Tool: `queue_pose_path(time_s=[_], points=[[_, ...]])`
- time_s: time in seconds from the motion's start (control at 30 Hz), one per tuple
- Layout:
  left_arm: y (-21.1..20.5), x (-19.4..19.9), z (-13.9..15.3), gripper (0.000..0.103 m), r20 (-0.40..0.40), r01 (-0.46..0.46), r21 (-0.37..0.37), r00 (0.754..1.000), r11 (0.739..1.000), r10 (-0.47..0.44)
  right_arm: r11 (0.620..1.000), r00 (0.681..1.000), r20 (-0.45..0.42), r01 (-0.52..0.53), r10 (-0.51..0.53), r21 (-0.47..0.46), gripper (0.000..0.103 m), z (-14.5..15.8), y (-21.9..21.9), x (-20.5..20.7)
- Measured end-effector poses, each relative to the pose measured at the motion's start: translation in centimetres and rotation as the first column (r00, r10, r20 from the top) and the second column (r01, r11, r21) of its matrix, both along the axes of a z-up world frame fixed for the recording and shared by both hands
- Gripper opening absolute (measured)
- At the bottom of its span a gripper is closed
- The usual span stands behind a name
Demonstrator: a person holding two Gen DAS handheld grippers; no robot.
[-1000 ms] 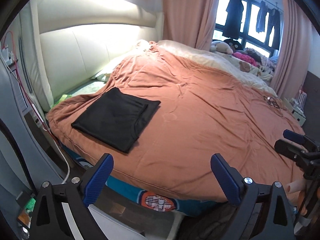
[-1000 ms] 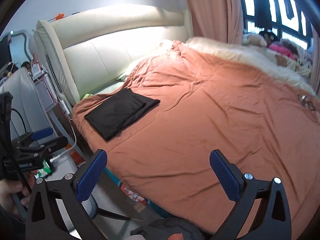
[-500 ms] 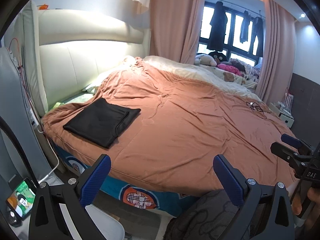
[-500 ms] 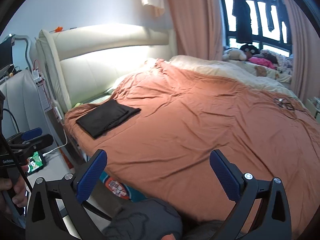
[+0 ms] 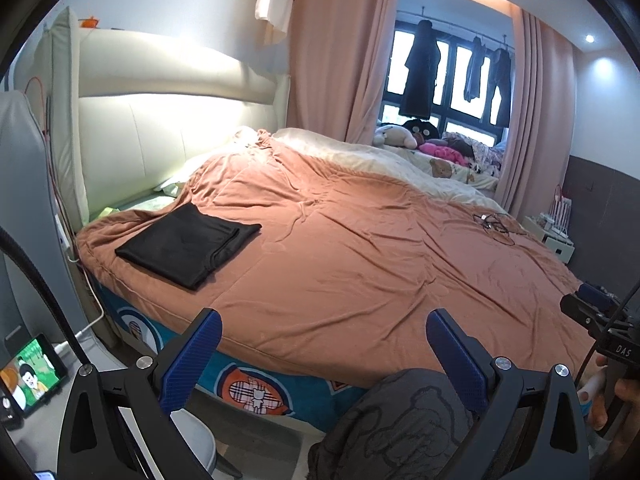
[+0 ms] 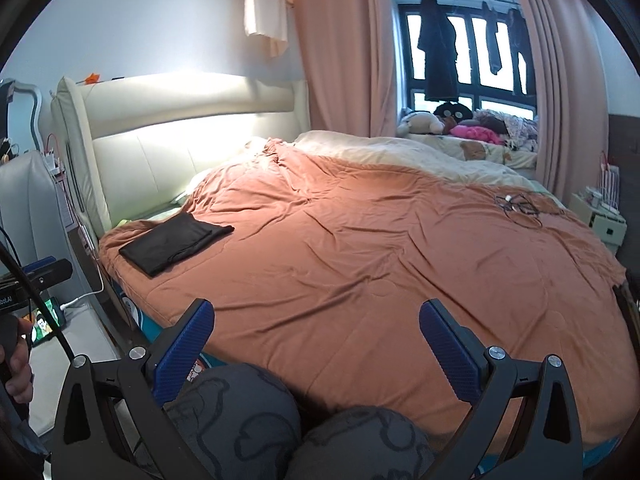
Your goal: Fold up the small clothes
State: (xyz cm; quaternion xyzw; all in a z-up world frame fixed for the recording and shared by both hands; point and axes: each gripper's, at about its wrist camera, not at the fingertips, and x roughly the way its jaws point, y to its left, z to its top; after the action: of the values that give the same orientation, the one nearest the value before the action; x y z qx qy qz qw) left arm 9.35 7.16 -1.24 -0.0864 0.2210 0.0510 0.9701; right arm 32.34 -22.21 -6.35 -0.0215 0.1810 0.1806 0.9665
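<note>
A folded black fabric garment [image 5: 187, 245] lies flat near the headboard-side corner of the bed's rust-orange quilted cover [image 5: 360, 264], set aside, it seems, as finished work. Both handheld tools hang back off the mattress edge (nothing gripped): the left gripper [image 5: 324, 356] and right gripper [image 6: 316, 344] show blue-padded jaws wide apart, judged ready for another piece.

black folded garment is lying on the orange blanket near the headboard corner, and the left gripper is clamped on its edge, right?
Not quite. The black folded garment does lie on the orange blanket near the headboard corner, but the left gripper is open and well clear of it, holding nothing. The left wrist view shows its jaws spread wide in front of the bed's edge.
</note>
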Motion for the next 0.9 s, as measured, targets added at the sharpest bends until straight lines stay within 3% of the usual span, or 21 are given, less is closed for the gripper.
queue_pose_path(time_s=[0.9], points=[[-1.8,-0.7,0.3,0.103,0.018,0.005,0.028,1.0,1.0,-0.006,0.997,0.997,-0.011,0.074,-0.073,0.014,0.103,-0.1,-0.9,0.1]])
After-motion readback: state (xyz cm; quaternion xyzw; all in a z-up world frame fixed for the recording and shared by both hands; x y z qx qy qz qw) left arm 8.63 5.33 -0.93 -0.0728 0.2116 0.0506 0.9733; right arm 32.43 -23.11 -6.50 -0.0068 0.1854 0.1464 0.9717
